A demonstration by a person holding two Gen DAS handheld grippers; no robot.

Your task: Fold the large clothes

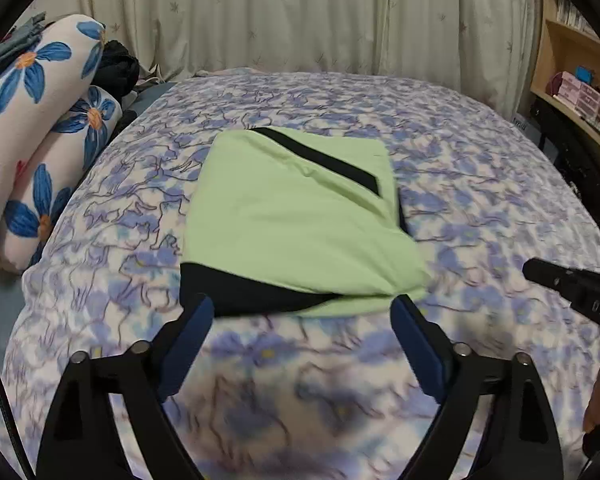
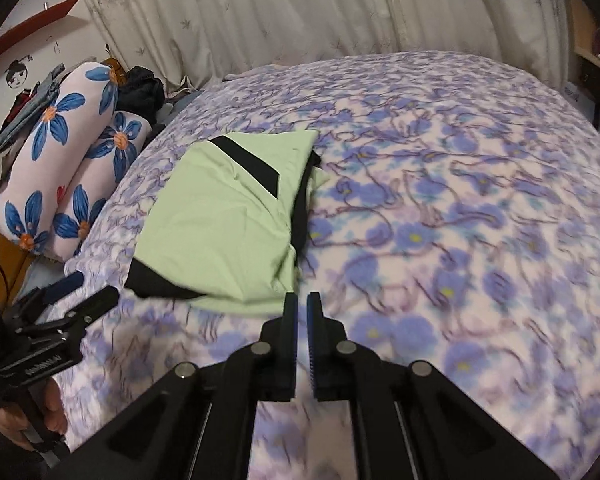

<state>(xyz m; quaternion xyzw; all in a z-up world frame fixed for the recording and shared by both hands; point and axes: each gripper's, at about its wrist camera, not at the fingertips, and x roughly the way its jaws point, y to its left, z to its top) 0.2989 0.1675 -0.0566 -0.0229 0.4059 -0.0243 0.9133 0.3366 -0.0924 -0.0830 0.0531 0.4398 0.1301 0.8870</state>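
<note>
Purple floral blanket [image 1: 460, 168] spread under cream curtains [image 1: 300, 12], folded green garment [image 1: 292, 216] lying just ahead of my wide-open, empty left gripper [image 1: 302, 312], left of my closed, empty right gripper [image 2: 302, 304].

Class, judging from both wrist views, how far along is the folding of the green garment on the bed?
Done: the green garment lies folded in a compact rectangle on the floral bedspread.

In hand: nothing. The left gripper stands open short of its near edge, and the right gripper is shut and empty.

Left: perhaps tidying the uneven near edge; no other unfolded garment is clearly visible.
</note>
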